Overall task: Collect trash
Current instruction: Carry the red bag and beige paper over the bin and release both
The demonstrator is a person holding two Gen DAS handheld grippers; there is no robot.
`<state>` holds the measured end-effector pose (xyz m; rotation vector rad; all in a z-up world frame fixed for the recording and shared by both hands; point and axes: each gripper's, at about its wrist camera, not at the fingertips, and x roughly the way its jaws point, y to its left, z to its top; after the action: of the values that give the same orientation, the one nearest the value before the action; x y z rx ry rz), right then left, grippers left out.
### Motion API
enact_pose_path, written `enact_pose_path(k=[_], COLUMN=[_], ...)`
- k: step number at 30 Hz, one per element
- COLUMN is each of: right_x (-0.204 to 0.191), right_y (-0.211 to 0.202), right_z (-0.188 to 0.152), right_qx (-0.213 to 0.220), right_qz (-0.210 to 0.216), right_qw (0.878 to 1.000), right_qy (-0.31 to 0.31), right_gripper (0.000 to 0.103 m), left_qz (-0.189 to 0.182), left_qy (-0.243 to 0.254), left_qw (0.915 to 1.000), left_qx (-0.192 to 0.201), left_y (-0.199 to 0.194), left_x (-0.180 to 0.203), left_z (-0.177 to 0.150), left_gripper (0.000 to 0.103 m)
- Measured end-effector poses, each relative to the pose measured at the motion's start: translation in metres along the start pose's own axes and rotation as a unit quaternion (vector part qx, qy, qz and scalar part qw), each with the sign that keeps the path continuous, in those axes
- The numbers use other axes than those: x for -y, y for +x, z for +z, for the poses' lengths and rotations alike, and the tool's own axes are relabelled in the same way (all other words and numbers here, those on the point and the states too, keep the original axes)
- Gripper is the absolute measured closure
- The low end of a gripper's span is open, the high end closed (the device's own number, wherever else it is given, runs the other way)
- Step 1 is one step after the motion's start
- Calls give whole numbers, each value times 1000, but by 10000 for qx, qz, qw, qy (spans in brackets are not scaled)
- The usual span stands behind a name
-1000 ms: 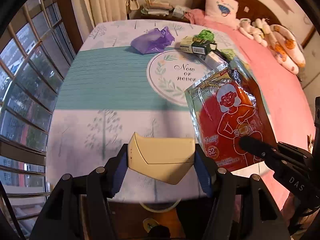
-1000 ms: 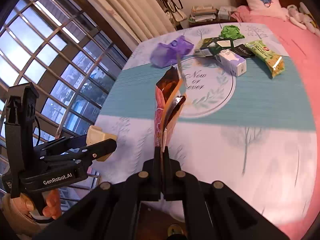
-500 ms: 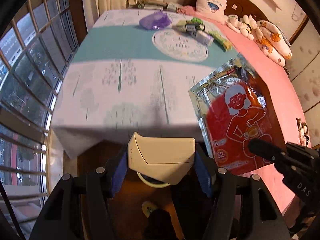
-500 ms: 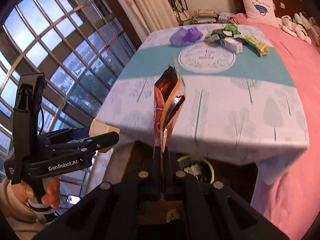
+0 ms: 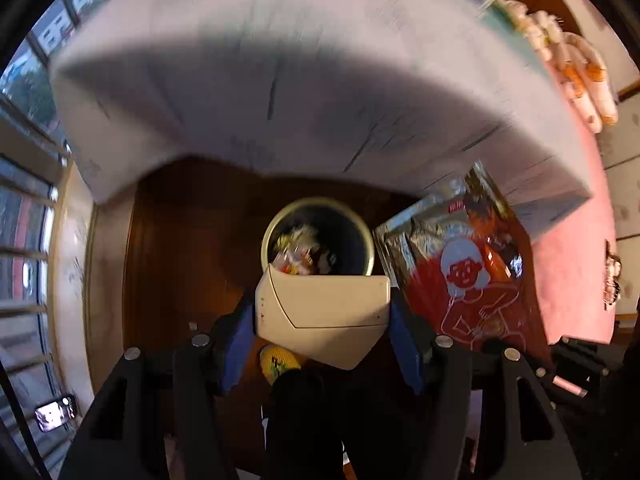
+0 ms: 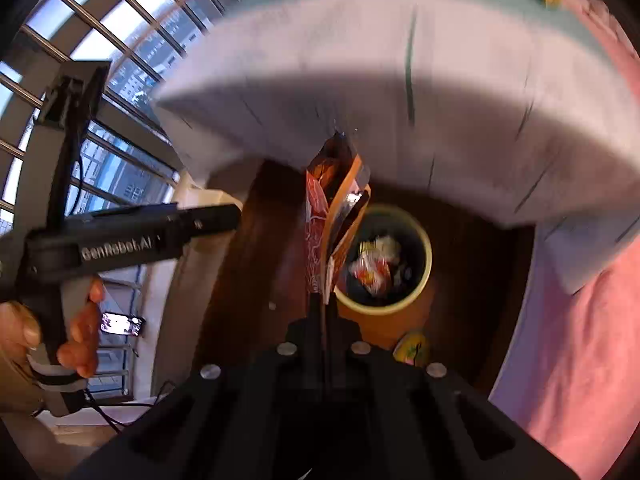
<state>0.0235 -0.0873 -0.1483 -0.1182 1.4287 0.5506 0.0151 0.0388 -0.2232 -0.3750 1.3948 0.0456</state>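
Note:
My left gripper (image 5: 322, 334) is shut on a cream box (image 5: 322, 312) and holds it just above and in front of a round bin (image 5: 318, 204) with wrappers inside. My right gripper (image 6: 322, 300) is shut on a red and silver snack bag (image 6: 332, 216), held upright beside the same bin (image 6: 424, 264), left of its rim. The bag also shows in the left wrist view (image 5: 464, 276), to the right of the box. The left gripper's body shows in the right wrist view (image 6: 132, 236).
The table's cloth edge (image 5: 280, 92) hangs above the bin over a dark wooden floor (image 5: 188, 248). Pink bedding (image 6: 572, 344) lies to the right. Window bars (image 6: 104, 40) stand to the left. A small yellow thing (image 6: 412, 350) lies on the floor near the bin.
Both grippers have dropped from above the table to below its edge. The bin on the floor now fills the middle of both views. Both still hold their items.

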Motion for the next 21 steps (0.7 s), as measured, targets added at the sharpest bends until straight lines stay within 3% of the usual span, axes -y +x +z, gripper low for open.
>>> enact_pose_path(k=[7,16,21], right_x=[44,104,127], right_y=[115,247,289], right_z=[-18,-21,-22], right_qx=[-579,-682,-639], right_qz=[-66,-46,-33], right_qw=[9976,9935,9923], right_qy=[368,911,1059], right_gripper=[103,103,103], left_qz=[185,253,166], left_qy=[-175,-115,-369], left_qw=[9993,9983,9971], left_qx=[-281,-517,-640], left_y=[106,244,298], left_x=[-11,-14,-25], left_z=[0,12,15], left_gripper=[43,42,42])
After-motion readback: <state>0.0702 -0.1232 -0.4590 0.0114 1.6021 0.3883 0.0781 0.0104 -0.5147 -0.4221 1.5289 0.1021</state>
